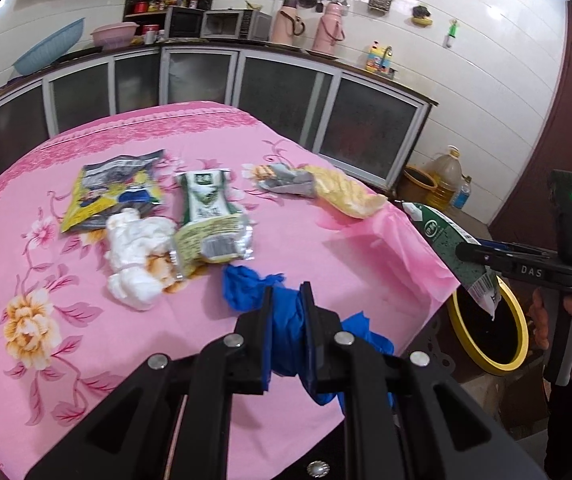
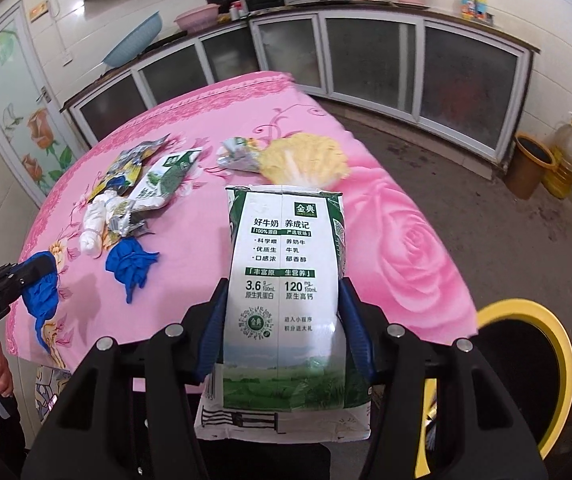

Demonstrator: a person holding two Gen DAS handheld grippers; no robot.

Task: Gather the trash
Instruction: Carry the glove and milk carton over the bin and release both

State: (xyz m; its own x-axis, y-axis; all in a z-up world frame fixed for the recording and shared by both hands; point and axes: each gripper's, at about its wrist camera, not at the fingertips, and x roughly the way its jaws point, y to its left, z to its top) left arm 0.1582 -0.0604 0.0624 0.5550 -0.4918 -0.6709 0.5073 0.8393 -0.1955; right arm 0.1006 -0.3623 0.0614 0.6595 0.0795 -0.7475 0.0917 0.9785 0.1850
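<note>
Bin point(image 2: 561, 364) sits below-right of the right gripper point(image 2: 282, 320), which clamps the milk carton point(image 2: 284, 264). Left gripper point(image 1: 287, 320) pinches 1 blue glove point(image 1: 286, 328). Risk: early release drops the carton outside the rim.

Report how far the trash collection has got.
Done: nothing visibly binned. In hand: left gripper clamps a blue glove; right gripper holds the milk carton near the yellow-rimmed bin. Left: second glove, tissue, wrappers.
</note>
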